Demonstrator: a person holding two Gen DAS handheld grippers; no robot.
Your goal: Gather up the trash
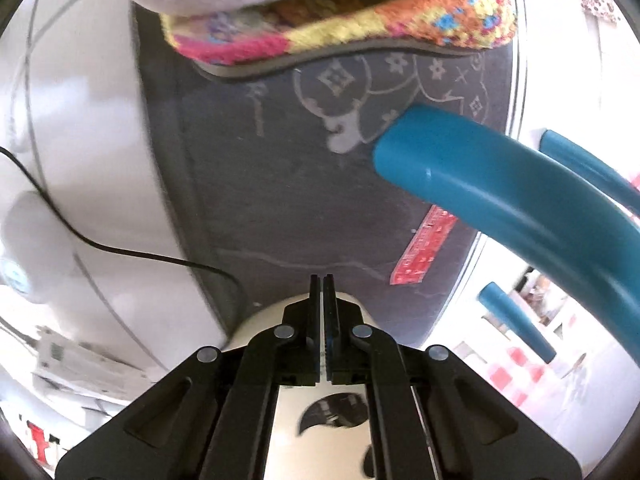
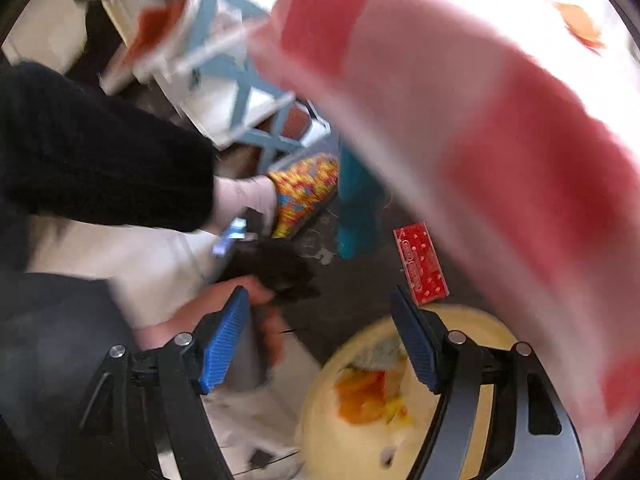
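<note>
one red wrapper [image 2: 421, 263] left on dark rug [image 1: 280, 184], just ahead of right tongs [image 2: 320, 340], wide open, empty. left tongs [image 1: 322, 296] fully closed, holding nothing. already some trash in cream bin [image 2: 460, 320] below right tongs.

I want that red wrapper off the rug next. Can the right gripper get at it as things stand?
Probably yes. The red wrapper lies flat and uncovered on the dark rug, just beyond the open right gripper, whose jaws are empty.

A home: patterned rug [image 1: 280, 168], knitted slipper [image 1: 360, 20], checked tablecloth [image 2: 500, 140].
</note>
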